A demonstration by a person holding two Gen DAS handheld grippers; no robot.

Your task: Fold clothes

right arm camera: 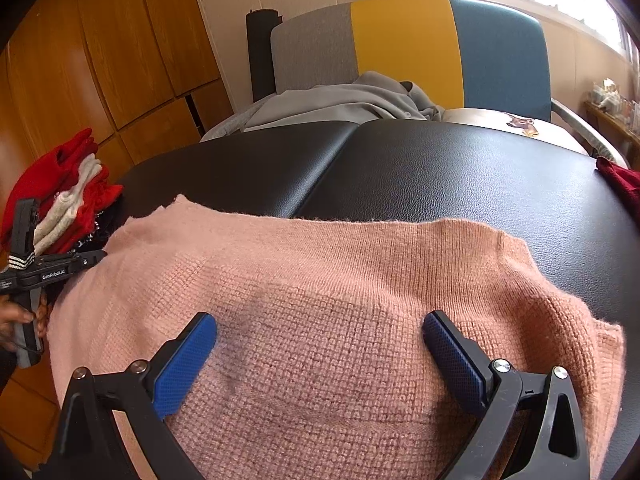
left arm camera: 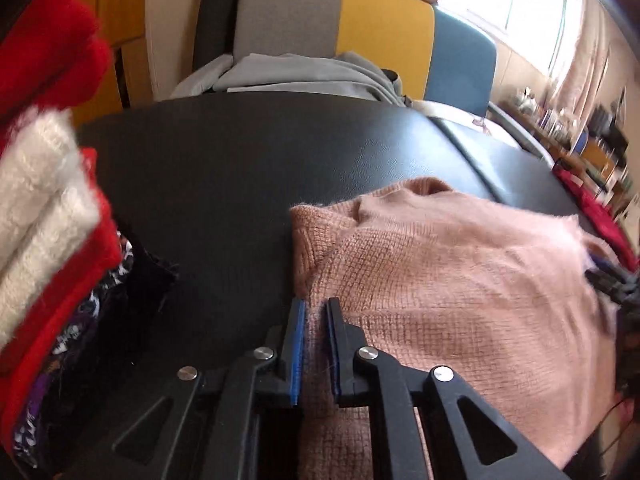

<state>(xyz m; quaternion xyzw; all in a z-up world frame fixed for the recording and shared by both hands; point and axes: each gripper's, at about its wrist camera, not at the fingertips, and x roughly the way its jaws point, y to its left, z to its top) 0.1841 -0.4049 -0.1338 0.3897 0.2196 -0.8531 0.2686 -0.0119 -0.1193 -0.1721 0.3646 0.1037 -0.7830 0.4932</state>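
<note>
A pink knitted sweater point(left arm camera: 440, 280) lies spread on the black padded table point(left arm camera: 240, 168). In the left wrist view my left gripper point(left arm camera: 316, 306) sits at the sweater's left edge. Its blue pads stand close together with a fold of the pink knit pinched between them. In the right wrist view the left gripper point(right arm camera: 98, 256) shows at the sweater's point(right arm camera: 320, 280) left side, held by a hand point(right arm camera: 16, 320). My right gripper point(right arm camera: 320, 332) hangs just above the middle of the sweater. Its blue fingers are spread wide with nothing gripped.
A stack of folded red and white clothes point(right arm camera: 68, 196) sits on dark patterned cloth at the table's left end. A dark red garment point(right arm camera: 620, 180) lies at the right edge. Behind the table point(right arm camera: 440, 168) stands a grey, yellow and blue chair point(right arm camera: 400, 40) holding grey clothing point(right arm camera: 340, 104).
</note>
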